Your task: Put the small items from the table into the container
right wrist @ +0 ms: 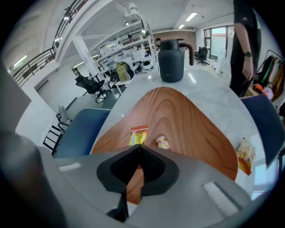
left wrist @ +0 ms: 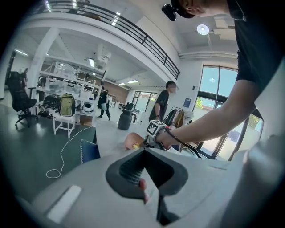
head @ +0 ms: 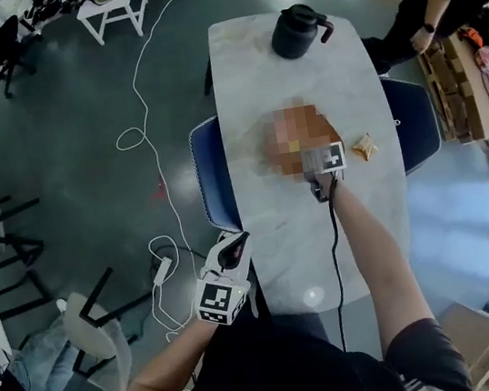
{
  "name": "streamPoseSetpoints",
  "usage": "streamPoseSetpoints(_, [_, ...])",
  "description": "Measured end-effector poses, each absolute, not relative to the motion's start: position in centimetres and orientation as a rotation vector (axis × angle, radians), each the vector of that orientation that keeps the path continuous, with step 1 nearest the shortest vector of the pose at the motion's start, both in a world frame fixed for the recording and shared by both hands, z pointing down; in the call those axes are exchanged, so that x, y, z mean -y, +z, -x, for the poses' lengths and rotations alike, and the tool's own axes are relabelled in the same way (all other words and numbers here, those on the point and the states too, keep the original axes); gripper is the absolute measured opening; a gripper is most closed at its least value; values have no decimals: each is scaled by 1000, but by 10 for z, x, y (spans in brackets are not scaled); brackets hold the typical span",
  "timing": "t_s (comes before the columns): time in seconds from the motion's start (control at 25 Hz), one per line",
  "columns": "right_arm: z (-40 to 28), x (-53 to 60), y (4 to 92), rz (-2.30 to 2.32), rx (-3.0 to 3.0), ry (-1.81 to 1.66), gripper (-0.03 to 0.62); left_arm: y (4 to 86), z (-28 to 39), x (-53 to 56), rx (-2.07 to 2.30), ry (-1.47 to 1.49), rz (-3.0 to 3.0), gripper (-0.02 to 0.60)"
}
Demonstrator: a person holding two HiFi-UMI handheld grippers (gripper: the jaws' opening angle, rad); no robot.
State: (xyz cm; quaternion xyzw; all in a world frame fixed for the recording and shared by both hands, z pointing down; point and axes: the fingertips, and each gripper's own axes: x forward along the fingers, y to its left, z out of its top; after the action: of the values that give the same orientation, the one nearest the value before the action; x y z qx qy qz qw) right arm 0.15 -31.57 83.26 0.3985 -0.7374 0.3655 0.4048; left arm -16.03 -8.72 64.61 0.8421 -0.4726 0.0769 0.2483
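R claw: jaws together, nothing betw. them, tips hanging over near end of wooden tray. Inside tray, just past the tips: orange-yellow packet w/ a small wrapped sweet beside it, not touching. One more snack packet lies outside tray, on tabletop just off tray's right edge. Black jug stands beyond tray's far end. L claw: jaws together at tips, small pinkish bit in gap behind them, can't tell what. It's off tabletop's edge, well back & left of tray.
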Motion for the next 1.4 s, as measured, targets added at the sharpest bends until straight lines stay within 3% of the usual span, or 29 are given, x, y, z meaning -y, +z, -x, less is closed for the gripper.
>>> streamPoseSetpoints(0.44, [5,328,887,-979,1700,932,39,664,219,67,1439,222,-2120,3])
streamPoseSetpoints(0.64, [-1,322,887,-998,1670,931,154,659,231,65,1456,244,-2126,3])
streamPoseSetpoints(0.72, [0,322,874,-1028,1699,949,164,653,233,68,1455,250,-2138,2])
streamPoseSetpoints(0.92, [-9,311,782,-1138,1901,859,145,618,207,85,1378,263,-2256,3])
streamPoseSetpoints(1.16, [-61,266,593,-1387,2220,582,49,542,124,126,1246,198,-2576,3])
streamPoseSetpoints(1.4, [-118,168,456,-1735,2348,313,28,479,40,139,1061,73,-2804,3])
